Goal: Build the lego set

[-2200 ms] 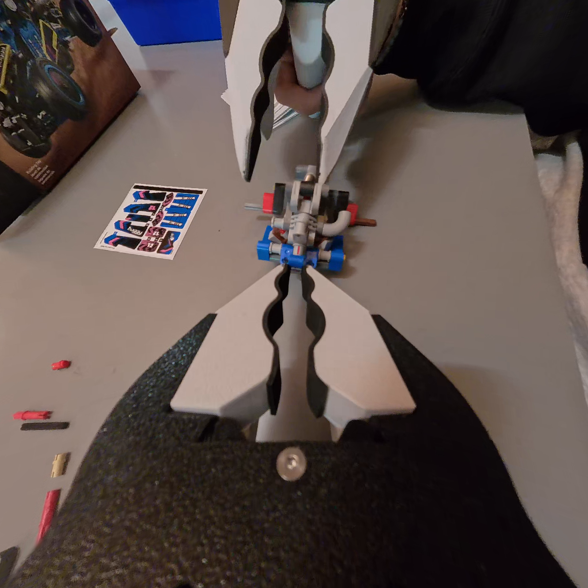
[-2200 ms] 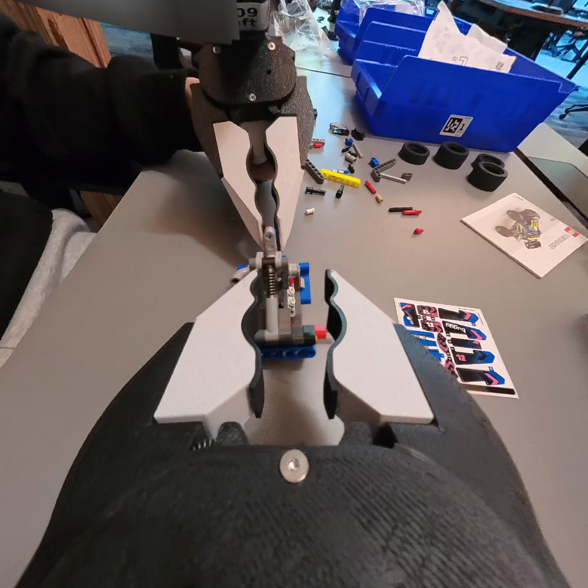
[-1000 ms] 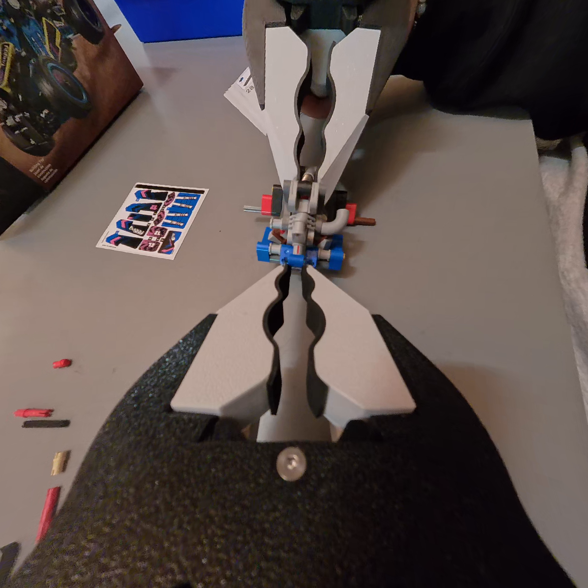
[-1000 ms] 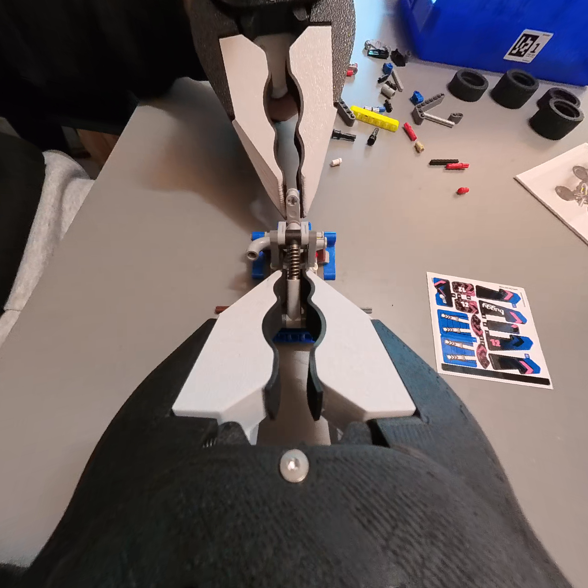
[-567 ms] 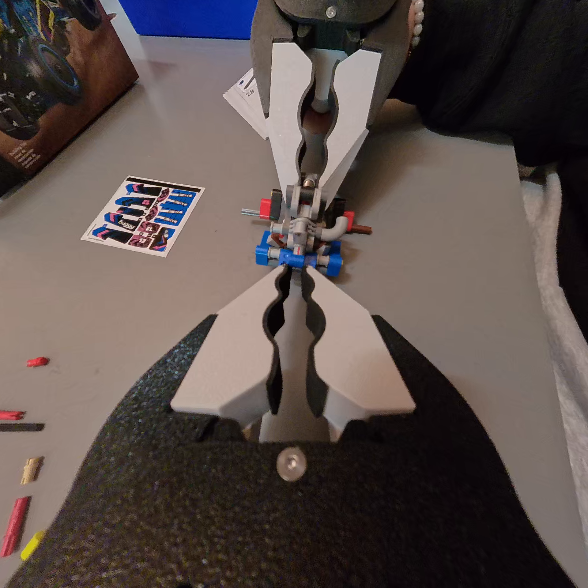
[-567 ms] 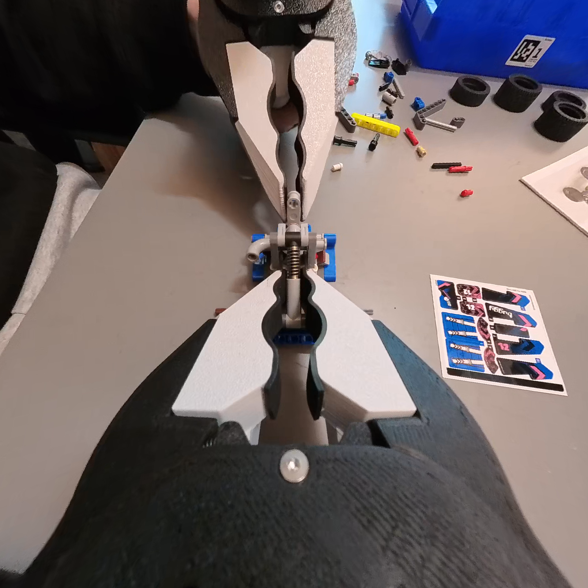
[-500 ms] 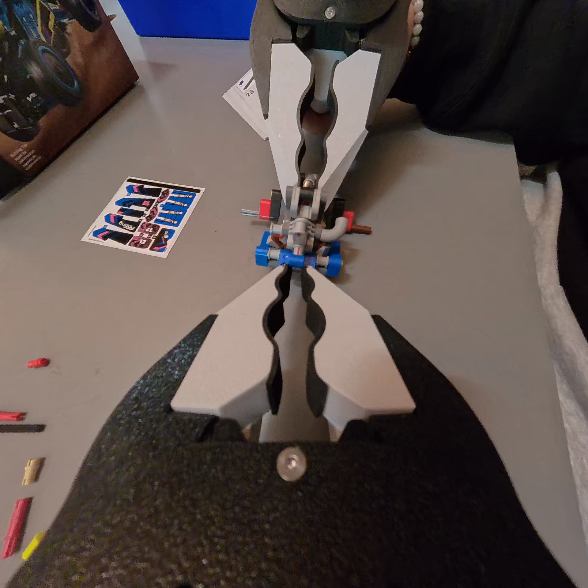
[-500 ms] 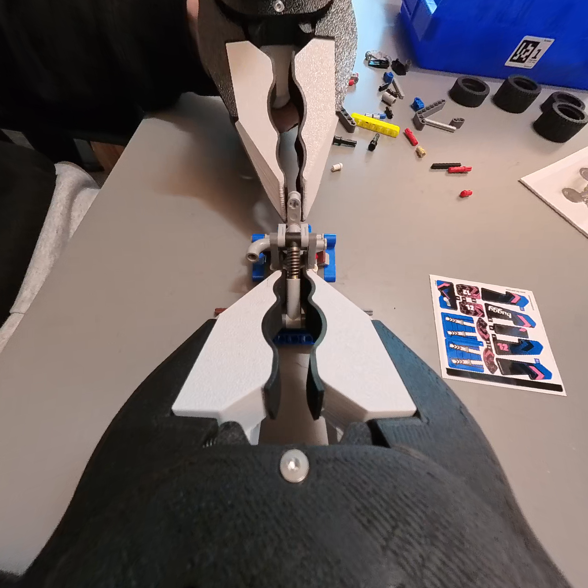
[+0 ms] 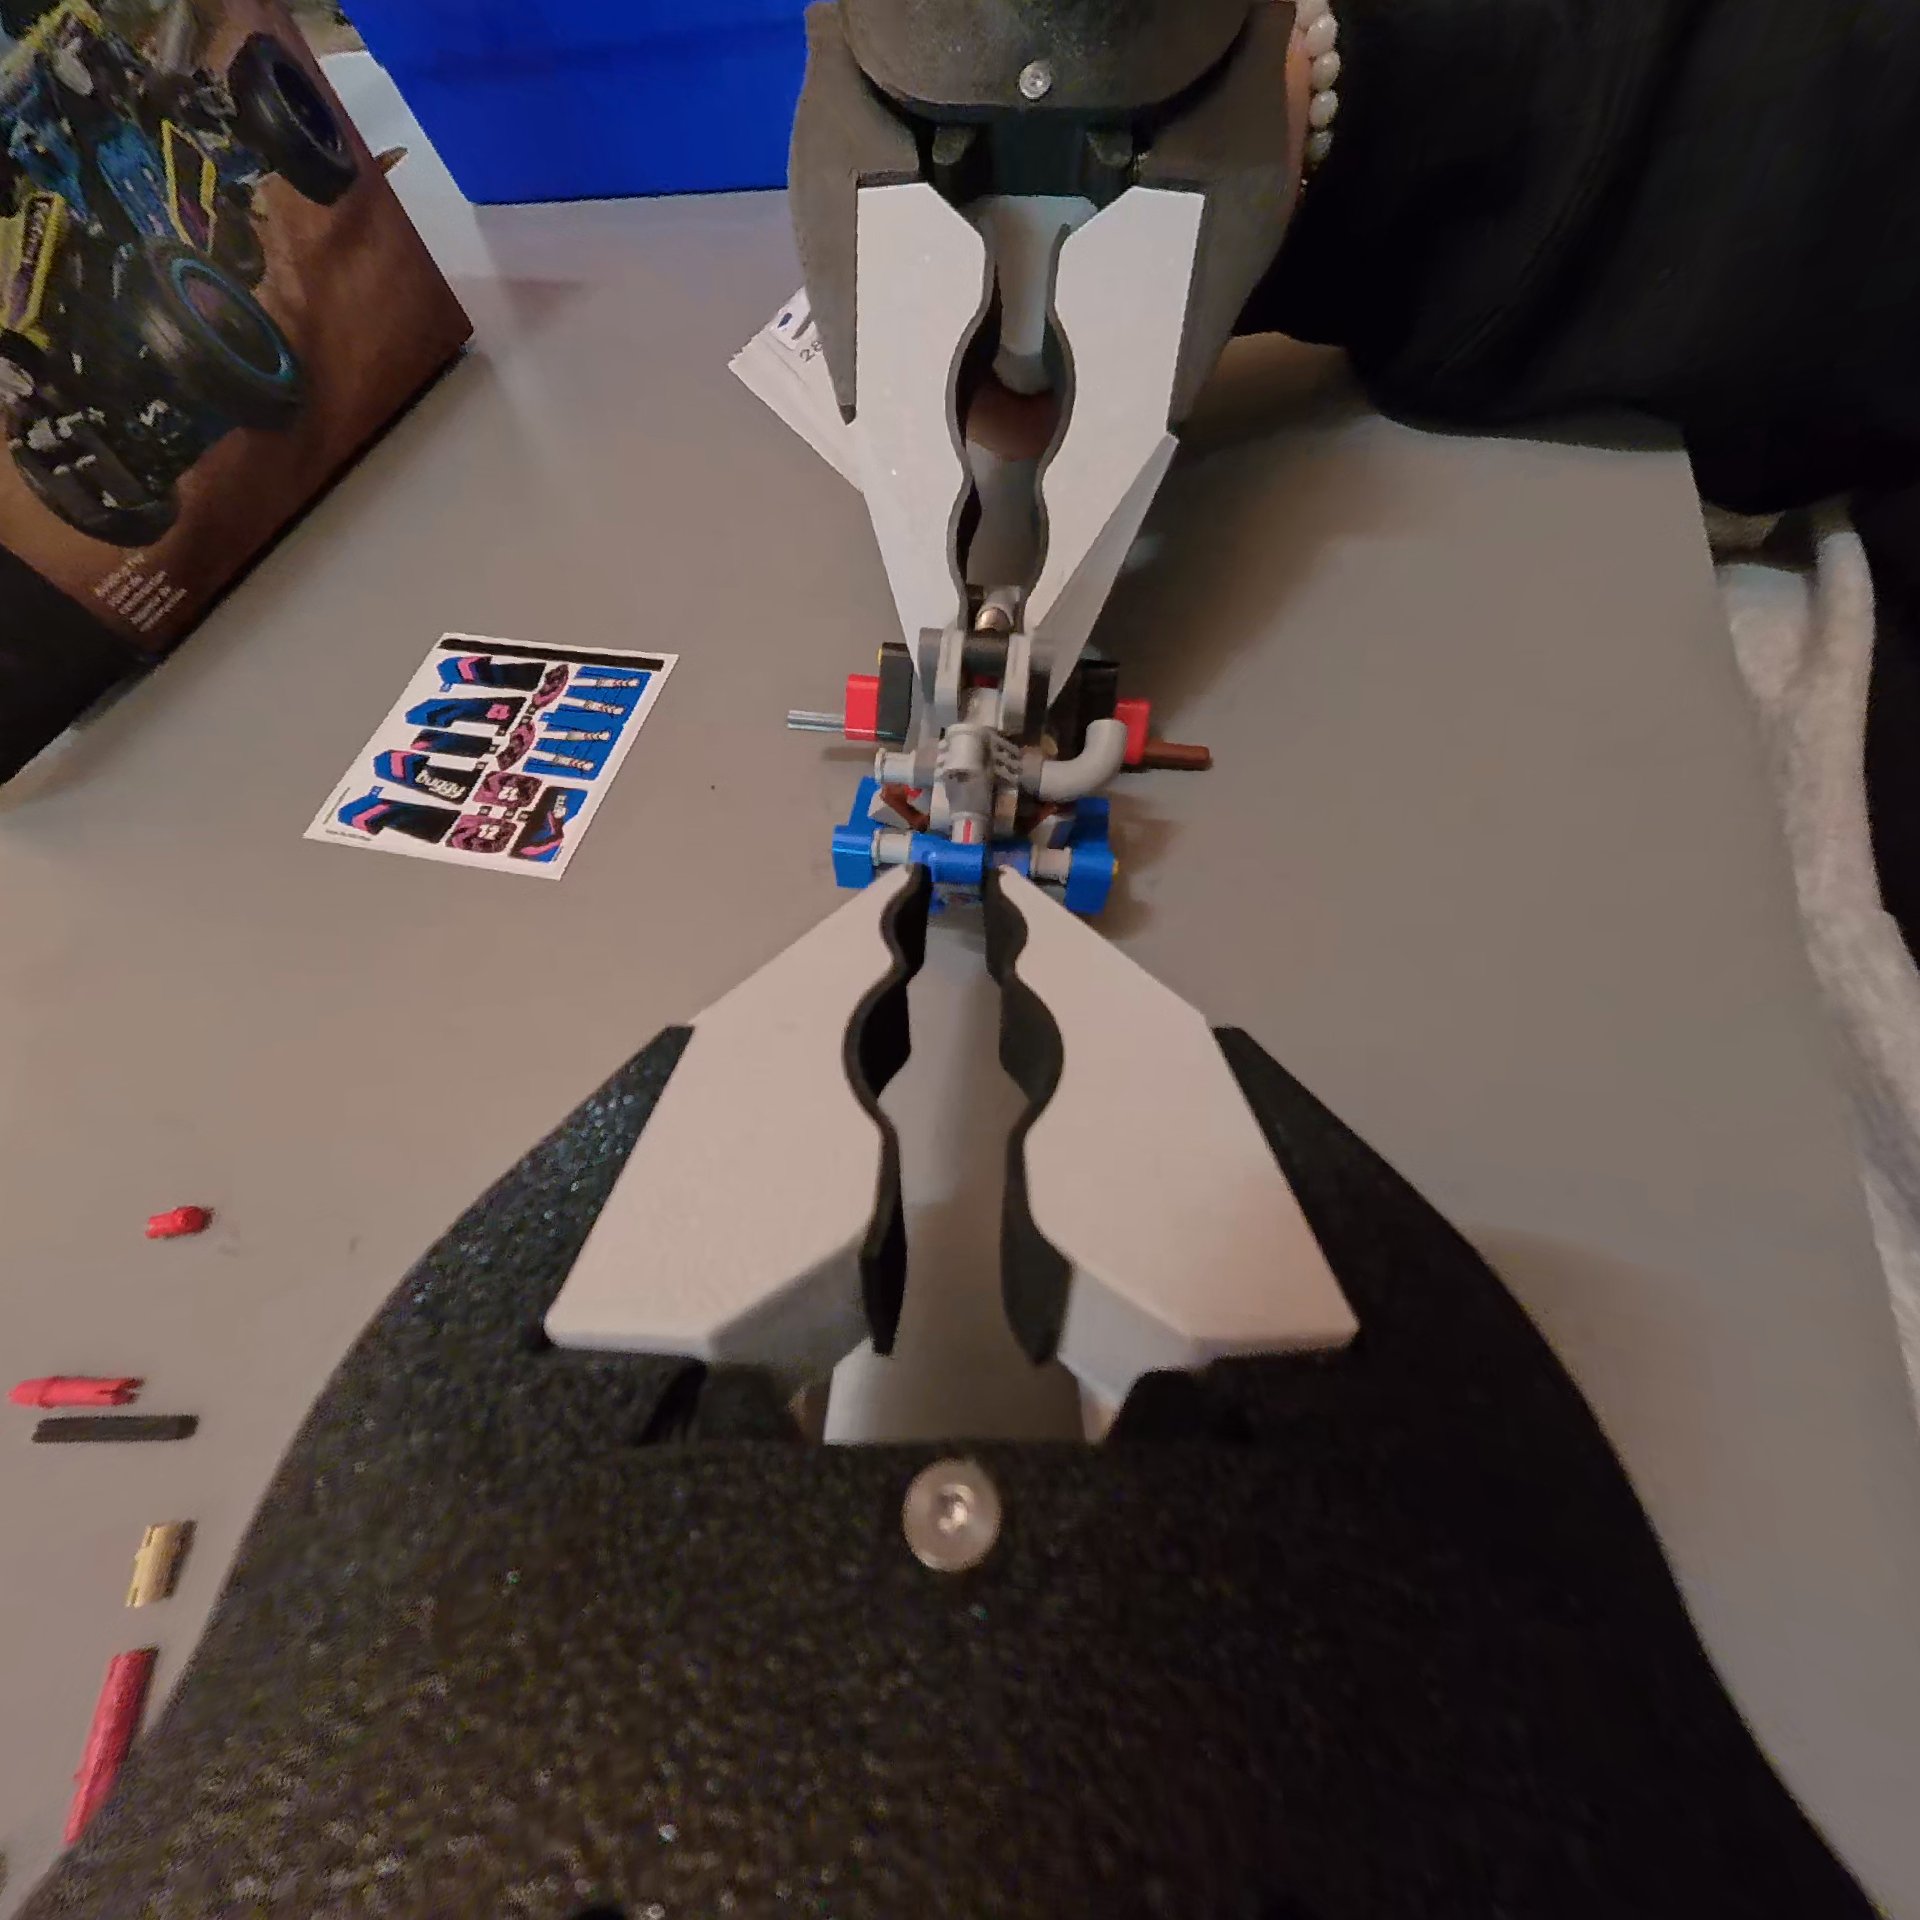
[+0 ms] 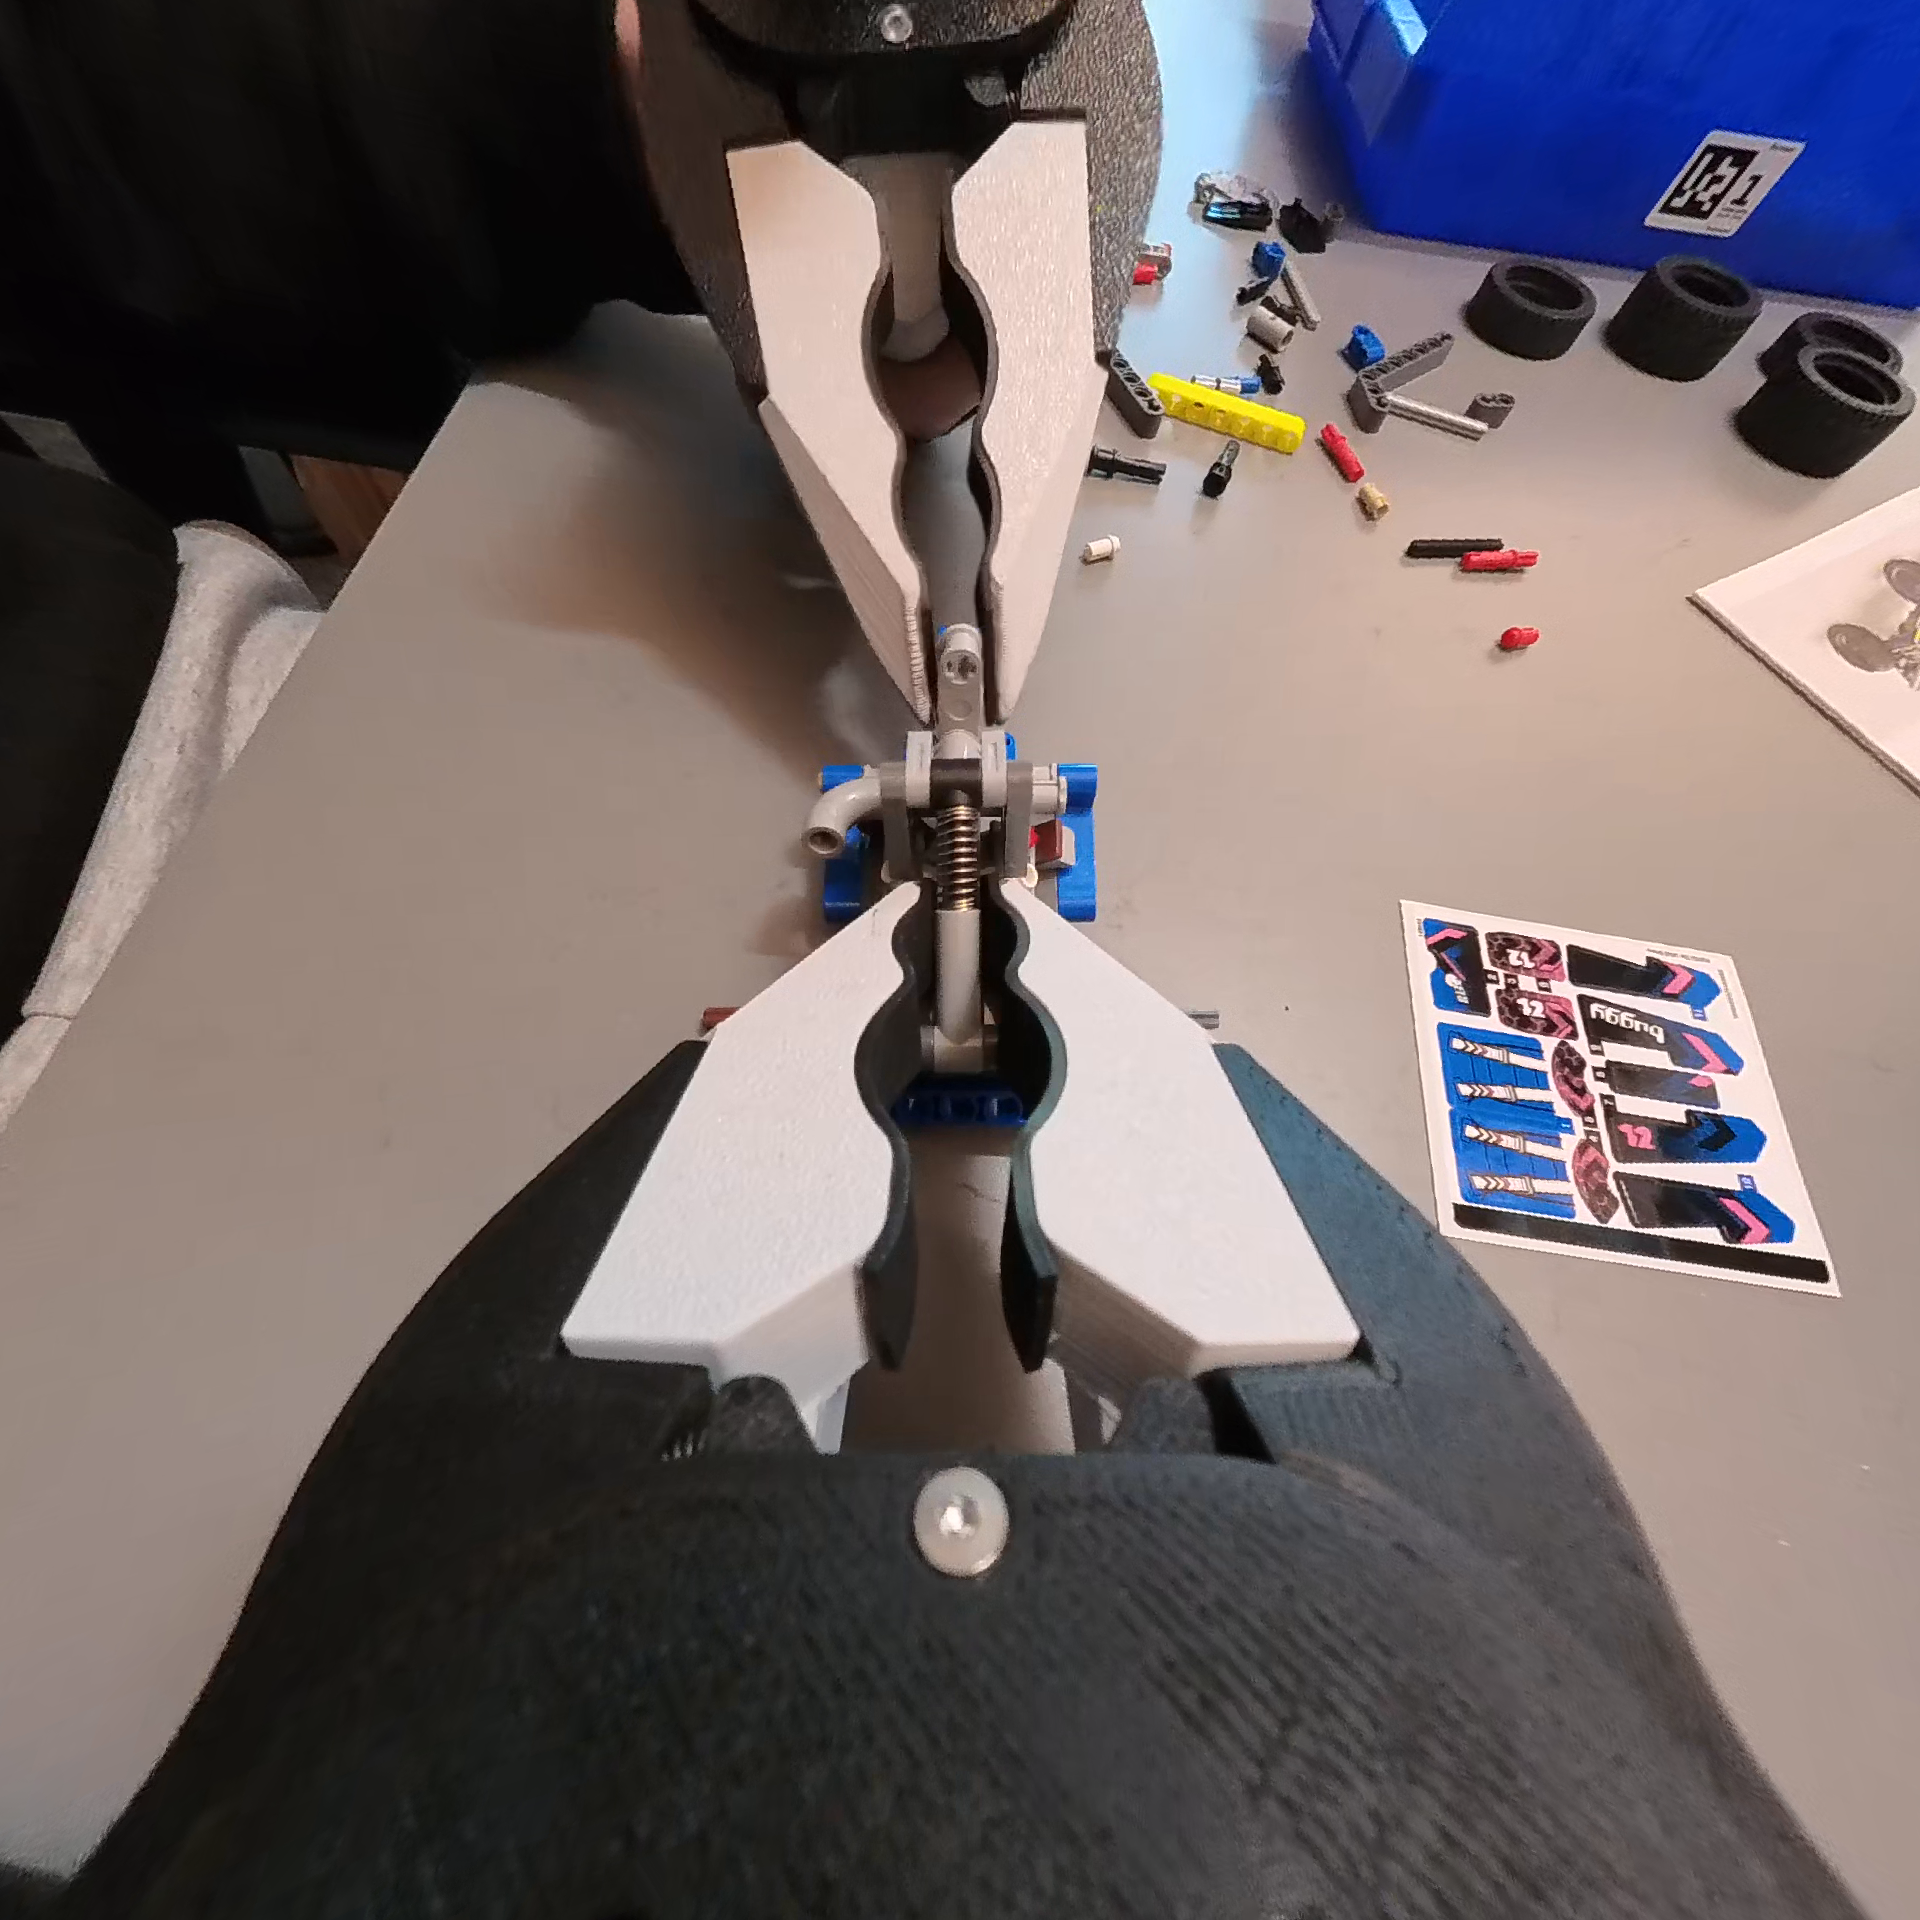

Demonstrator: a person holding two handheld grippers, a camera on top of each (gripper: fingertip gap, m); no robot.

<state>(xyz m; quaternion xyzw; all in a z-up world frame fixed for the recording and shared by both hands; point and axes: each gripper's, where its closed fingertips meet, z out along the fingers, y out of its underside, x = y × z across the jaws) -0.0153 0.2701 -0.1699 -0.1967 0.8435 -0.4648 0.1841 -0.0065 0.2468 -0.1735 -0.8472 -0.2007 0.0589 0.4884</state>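
A small lego assembly (image 9: 977,769) of blue, grey and red pieces with a spring shock absorber (image 10: 958,852) sits on the grey table (image 9: 1403,935). My left gripper (image 9: 958,888) is shut on its near blue end. It also shows in the right wrist view (image 10: 958,696), where its tips pinch a small grey link. My right gripper (image 10: 956,909) is shut around the shock absorber from the opposite side. In the left wrist view the right gripper (image 9: 992,623) comes down from the top onto the assembly's grey top.
A sticker sheet (image 9: 494,753) lies beside the assembly. The set's box (image 9: 156,312) stands at far left. Loose pins (image 9: 73,1392) lie near left. A yellow beam (image 10: 1226,400), black tires (image 10: 1683,317), a blue bin (image 10: 1621,125) and a booklet (image 10: 1829,634) are beyond. Table edge (image 9: 1745,727) is close. Left and right tips are no more than a few centimetres apart.
The right gripper was open around the assembly, then came lower and closed on the shock absorber. The left gripper has kept its hold. Over the last half second almost nothing has moved.
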